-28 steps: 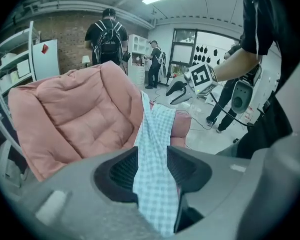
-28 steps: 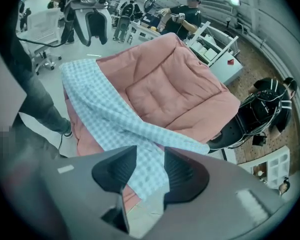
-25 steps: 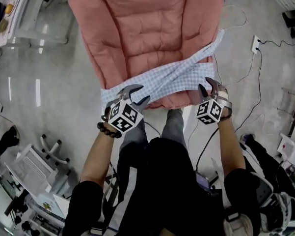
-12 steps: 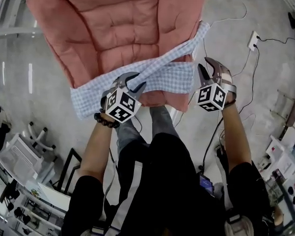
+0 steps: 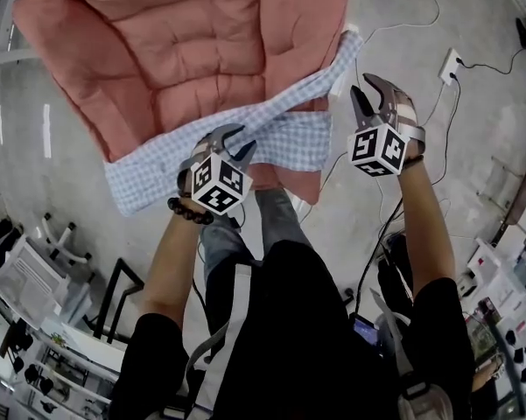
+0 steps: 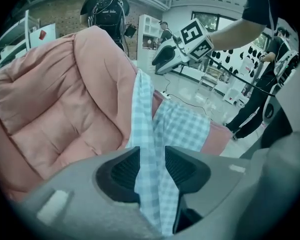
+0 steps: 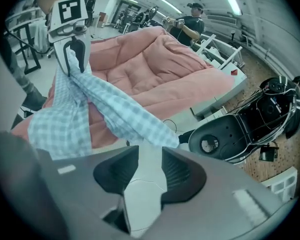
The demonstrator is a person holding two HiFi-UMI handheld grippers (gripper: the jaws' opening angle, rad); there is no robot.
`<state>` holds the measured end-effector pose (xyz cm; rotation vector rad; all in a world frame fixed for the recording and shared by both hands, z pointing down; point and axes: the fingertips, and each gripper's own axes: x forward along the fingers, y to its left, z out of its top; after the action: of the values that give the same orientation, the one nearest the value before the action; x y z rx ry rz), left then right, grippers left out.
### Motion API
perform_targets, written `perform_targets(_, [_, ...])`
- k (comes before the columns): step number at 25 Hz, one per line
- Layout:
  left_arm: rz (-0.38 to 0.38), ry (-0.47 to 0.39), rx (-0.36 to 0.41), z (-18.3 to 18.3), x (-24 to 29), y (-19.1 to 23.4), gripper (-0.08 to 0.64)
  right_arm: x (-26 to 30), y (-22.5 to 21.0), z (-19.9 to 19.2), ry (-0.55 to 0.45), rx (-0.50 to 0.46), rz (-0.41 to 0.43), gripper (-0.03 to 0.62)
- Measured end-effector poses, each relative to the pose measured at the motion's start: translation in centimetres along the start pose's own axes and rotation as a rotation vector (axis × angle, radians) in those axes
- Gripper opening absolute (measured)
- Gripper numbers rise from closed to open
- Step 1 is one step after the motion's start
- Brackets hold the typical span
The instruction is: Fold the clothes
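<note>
Cloth (image 5: pixel 293 138) draped across the quilt (image 5: pixel 184 51) and clamped in the left gripper (image 6: pixel 152 166); the right gripper (image 7: pixel 150 171), jaws just narrowed yet apart and empty, should probably take the free end squarely, so both can draw the fold edge taut.

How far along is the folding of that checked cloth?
No finished fold shows: the checked cloth lies rumpled across the pink quilt. In hand: the left gripper is clamped on it; the right gripper, whose jaws have just been closing, holds nothing. Left: all the folding.
</note>
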<state>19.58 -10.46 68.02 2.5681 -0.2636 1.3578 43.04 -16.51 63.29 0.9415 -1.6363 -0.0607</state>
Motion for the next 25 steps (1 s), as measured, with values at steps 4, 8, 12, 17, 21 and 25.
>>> perform_targets(4, [0.008,0.001,-0.016,0.2,0.2,0.6,0.169,2.0,-0.9,-0.1,-0.005,-0.070,-0.012,0.155])
perform_targets(8, [0.012,-0.010,-0.051,0.1,0.3,1.3,0.169,3.7,-1.1,0.0,0.007,-0.182,-0.031,0.173])
perform_targets(12, [0.007,-0.010,-0.066,-0.6,0.5,1.8,0.169,5.6,-0.7,-0.1,0.033,-0.303,-0.021,0.187])
perform_targets(17, [-0.002,0.002,-0.072,-1.7,0.0,1.3,0.169,6.0,-1.4,0.8,0.032,-0.335,-0.072,0.070])
perform_targets(21, [-0.009,-0.003,-0.059,-2.1,-0.2,0.7,0.169,4.3,-2.3,0.7,0.049,-0.260,-0.111,0.008])
perform_targets(25, [-0.007,-0.005,-0.023,-2.3,-0.4,-0.4,0.169,1.2,-2.8,-0.3,0.069,-0.188,-0.150,0.008])
